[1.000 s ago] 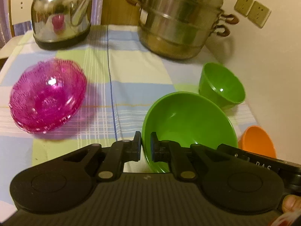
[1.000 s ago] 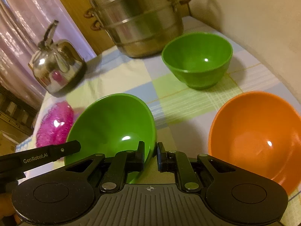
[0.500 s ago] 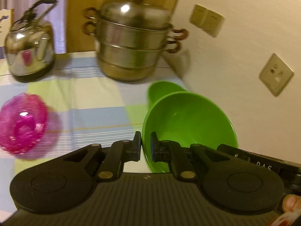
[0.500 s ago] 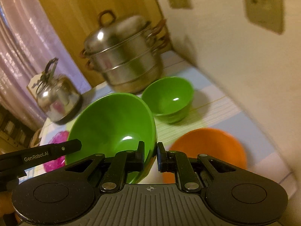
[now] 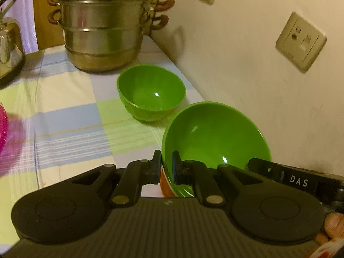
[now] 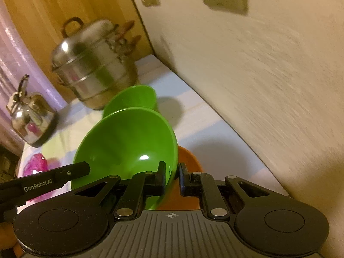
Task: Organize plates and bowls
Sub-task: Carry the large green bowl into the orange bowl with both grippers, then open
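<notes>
Both grippers grip the rim of one large green bowl (image 5: 215,137). My left gripper (image 5: 166,167) is shut on its left rim. My right gripper (image 6: 172,177) is shut on its right rim, where the same bowl (image 6: 126,142) shows tilted. The bowl sits over an orange bowl (image 6: 187,185), of which only a sliver (image 5: 165,185) shows in the left wrist view; I cannot tell if they touch. A smaller green bowl (image 5: 150,90) stands on the checked tablecloth (image 5: 68,116) behind; it also shows in the right wrist view (image 6: 139,96).
A steel steamer pot (image 5: 103,25) stands at the back, a steel kettle (image 6: 30,118) to its left. Pink glass bowls (image 6: 36,165) lie at the left. The wall (image 5: 268,75) with sockets runs close along the right edge of the table.
Both grippers carried the large green bowl to the right, from the table's middle towards the wall, and brought it over the orange bowl. The pink bowls slid out to the left edge of view.
</notes>
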Tool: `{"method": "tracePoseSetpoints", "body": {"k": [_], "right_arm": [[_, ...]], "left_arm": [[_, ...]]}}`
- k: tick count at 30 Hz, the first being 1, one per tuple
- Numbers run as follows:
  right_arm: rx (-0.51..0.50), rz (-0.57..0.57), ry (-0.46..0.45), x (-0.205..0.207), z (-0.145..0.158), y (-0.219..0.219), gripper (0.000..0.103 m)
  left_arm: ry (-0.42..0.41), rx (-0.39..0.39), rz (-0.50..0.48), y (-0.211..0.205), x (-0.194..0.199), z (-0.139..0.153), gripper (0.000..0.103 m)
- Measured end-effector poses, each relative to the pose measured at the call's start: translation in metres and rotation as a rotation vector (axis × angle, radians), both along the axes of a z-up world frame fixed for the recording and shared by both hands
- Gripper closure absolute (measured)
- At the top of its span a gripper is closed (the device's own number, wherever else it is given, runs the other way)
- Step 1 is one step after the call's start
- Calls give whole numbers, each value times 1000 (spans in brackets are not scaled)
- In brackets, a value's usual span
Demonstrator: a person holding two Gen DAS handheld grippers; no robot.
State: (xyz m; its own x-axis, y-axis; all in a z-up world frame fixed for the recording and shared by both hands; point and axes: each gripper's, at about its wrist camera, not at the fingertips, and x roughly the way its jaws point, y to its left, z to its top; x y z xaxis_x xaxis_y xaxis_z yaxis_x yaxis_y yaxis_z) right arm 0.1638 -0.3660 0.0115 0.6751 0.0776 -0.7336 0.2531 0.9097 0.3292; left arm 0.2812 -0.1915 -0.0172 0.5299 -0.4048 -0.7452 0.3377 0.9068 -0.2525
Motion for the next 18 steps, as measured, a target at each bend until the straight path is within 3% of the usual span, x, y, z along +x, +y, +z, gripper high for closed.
{"method": "tracePoseSetpoints", "body": {"k": [8, 18], "right_arm": [[4, 9, 42, -1, -27, -11, 91], [-3, 6, 60, 5, -41, -14, 91]], "left_arm": [[37, 21, -1, -5, 6, -26, 95], [53, 29, -10, -11, 7, -35, 95]]}}
